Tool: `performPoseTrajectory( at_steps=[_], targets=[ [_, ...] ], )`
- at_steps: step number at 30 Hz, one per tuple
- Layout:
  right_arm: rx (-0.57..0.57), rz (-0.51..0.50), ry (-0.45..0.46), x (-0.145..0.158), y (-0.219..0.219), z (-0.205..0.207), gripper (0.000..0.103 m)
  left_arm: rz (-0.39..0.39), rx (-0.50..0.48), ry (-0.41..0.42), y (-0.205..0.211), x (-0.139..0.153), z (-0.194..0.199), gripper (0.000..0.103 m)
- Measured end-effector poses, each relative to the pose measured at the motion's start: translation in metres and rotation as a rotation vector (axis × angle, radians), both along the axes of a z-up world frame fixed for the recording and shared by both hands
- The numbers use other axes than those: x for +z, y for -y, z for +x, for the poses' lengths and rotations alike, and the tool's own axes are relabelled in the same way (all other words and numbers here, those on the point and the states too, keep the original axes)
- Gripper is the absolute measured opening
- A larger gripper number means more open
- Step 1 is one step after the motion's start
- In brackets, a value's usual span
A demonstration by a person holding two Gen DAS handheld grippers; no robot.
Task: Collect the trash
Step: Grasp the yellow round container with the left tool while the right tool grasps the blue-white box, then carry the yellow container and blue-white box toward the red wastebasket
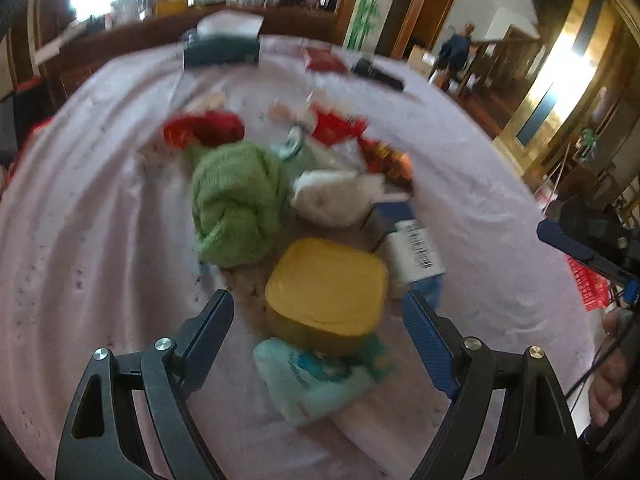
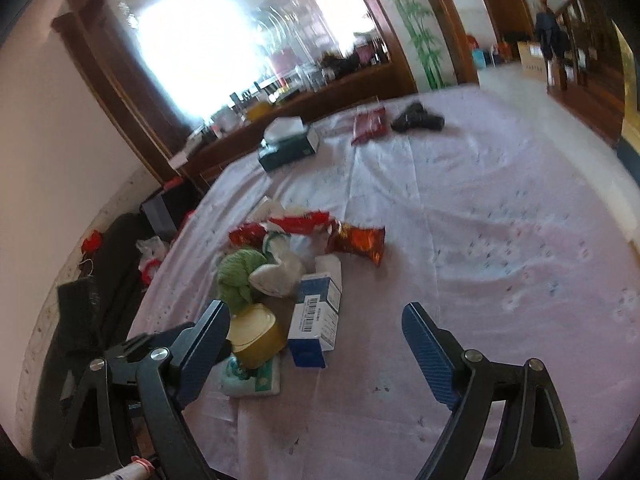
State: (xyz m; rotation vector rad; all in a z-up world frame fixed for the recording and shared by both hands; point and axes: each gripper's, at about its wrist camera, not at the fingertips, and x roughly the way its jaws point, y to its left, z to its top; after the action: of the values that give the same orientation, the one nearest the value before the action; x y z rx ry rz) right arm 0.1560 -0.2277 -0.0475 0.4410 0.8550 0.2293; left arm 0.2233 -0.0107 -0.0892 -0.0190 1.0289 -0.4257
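Observation:
A heap of trash lies on a pale pink tablecloth (image 1: pixel 100 200). My left gripper (image 1: pixel 318 308) is open over it, with a yellow tub (image 1: pixel 326 292) between its fingers and not touched by them. Under the tub lies a pale blue tissue pack (image 1: pixel 316 380). Behind are a green cloth (image 1: pixel 234 200), a white crumpled wad (image 1: pixel 332 198), a white and blue carton (image 1: pixel 416 252) and red wrappers (image 1: pixel 340 128). My right gripper (image 2: pixel 316 328) is open too, with the carton (image 2: pixel 316 320) between its fingers; the yellow tub (image 2: pixel 256 332) sits by its left finger.
At the table's far side stand a dark green tissue box (image 2: pixel 288 142), a red packet (image 2: pixel 368 124) and a black object (image 2: pixel 418 120). A dark wooden cabinet (image 2: pixel 320 84) runs behind. A red basket (image 1: pixel 588 284) shows at the right edge. A person (image 2: pixel 550 36) stands in the far room.

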Motion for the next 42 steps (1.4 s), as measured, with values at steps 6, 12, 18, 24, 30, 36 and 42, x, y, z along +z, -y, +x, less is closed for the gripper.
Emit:
performPoseTrajectory(
  at_steps=[6,12,18,24,30,36,42],
  targets=[
    [0.065,0.017,-0.104,-0.033,-0.014,0.040,0.091,-0.031,-0.024,-0.031,0.001,-0.012,0.009,0.084],
    [0.097,0.003,-0.172,-0.060,-0.030,0.067,0.084,-0.037,-0.038,-0.026,0.003,-0.008,0.010,0.084],
    [0.090,0.021,-0.221,-0.078,-0.032,0.081,0.074,-0.039,-0.069,-0.042,0.009,-0.009,0.011,0.084],
    [0.103,0.050,-0.234,-0.088,-0.032,0.079,0.042,-0.025,-0.059,-0.046,0.012,-0.012,0.014,0.082],
    [0.051,0.080,-0.159,-0.066,-0.010,0.045,0.040,-0.037,-0.048,-0.058,0.012,-0.010,0.009,0.067],
    [-0.013,0.135,-0.039,-0.028,0.022,-0.012,0.040,-0.075,0.005,0.027,0.013,0.020,-0.020,0.067],
    [-0.057,0.160,0.094,0.015,0.050,-0.071,0.040,-0.121,0.034,0.174,0.034,0.076,-0.077,0.067]
  ],
)
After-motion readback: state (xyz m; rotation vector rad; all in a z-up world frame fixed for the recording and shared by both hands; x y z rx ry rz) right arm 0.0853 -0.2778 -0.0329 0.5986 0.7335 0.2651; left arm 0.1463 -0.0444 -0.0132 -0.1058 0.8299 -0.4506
